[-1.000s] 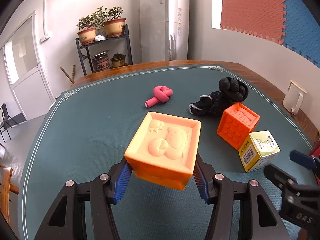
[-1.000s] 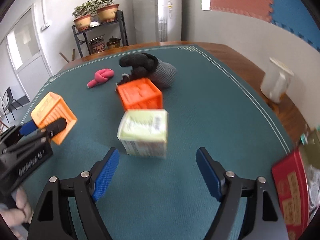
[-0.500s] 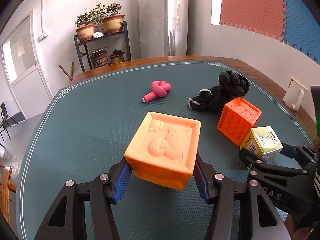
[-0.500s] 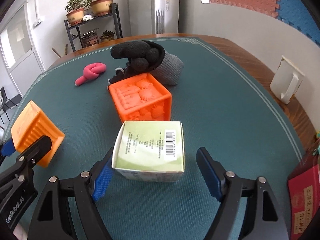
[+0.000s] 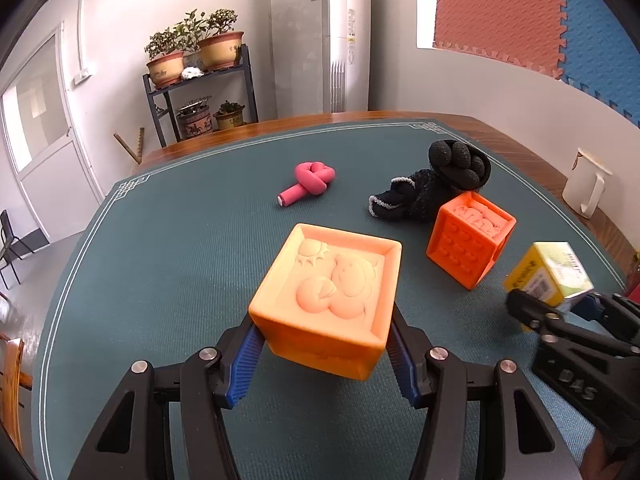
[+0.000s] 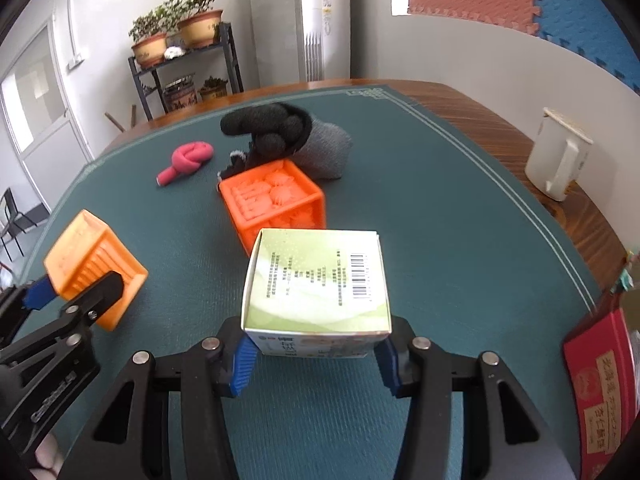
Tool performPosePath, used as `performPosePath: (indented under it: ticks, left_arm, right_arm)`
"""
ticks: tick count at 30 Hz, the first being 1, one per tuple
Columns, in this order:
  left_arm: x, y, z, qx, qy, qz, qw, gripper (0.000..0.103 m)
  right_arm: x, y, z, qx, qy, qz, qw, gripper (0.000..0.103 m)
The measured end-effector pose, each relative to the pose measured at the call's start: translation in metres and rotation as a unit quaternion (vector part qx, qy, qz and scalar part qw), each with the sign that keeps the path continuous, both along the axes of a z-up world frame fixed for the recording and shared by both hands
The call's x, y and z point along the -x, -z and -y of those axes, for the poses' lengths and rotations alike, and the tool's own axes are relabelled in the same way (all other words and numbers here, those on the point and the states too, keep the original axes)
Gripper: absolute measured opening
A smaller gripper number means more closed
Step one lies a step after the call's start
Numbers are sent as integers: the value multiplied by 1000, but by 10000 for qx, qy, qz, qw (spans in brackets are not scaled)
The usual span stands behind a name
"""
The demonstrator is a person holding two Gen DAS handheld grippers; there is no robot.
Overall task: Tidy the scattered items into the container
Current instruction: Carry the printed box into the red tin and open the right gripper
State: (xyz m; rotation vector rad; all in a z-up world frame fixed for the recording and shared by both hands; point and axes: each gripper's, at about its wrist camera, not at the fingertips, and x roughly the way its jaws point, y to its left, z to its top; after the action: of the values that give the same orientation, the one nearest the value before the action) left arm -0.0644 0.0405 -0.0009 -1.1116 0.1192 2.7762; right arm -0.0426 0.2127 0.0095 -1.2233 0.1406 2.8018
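Left wrist view: the left claw (image 5: pixel 324 354) grips a pale orange embossed cube (image 5: pixel 328 296), its blue pads pressed against the cube's two sides and holding it clear above the green table (image 5: pixel 160 264). The cube's upper face shows a raised sun and a cartoon figure. Beyond it on the table lie a pink knotted foam tube (image 5: pixel 310 182), a black glove (image 5: pixel 436 184) and a brighter orange cube (image 5: pixel 470 238) that touches the glove's near edge. At the right edge the right claw (image 5: pixel 560 304) appears from the side, with a blurred yellow-green carton (image 5: pixel 548 276) between its fingers. A white jug (image 5: pixel 586 186) stands on the wooden rim of the table.

Right wrist view: the right claw (image 6: pixel 316 354) is closing on the carton (image 6: pixel 318 282), printed with a barcode; both blue pads already sit against the carton's lower sides. The carton's bottom edge is hidden behind the claw, so it is unclear whether it rests on the table (image 6: pixel 440 220). The bright orange cube (image 6: pixel 276 202) stands just behind the carton, with the glove (image 6: pixel 288 136) and the pink tube (image 6: pixel 186 160) farther back. On the left, the left claw (image 6: pixel 76 294) holds the pale cube (image 6: pixel 90 260). A red box (image 6: pixel 596 380) shows at the lower right edge.
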Motion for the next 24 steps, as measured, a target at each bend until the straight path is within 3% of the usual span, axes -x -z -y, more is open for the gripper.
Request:
performPosePath:
  ticks: [13,24]
  left_arm:
    - [-12,-6,-11,30,213,-111,9997,59]
    - [-22,-8,-23,48,408,-143,9991,59]
  right_arm:
    - [-73,-43,-65,180,901,-594,9940,54]
    - [-158,-79,-154,-10,2189,-921,9714,54]
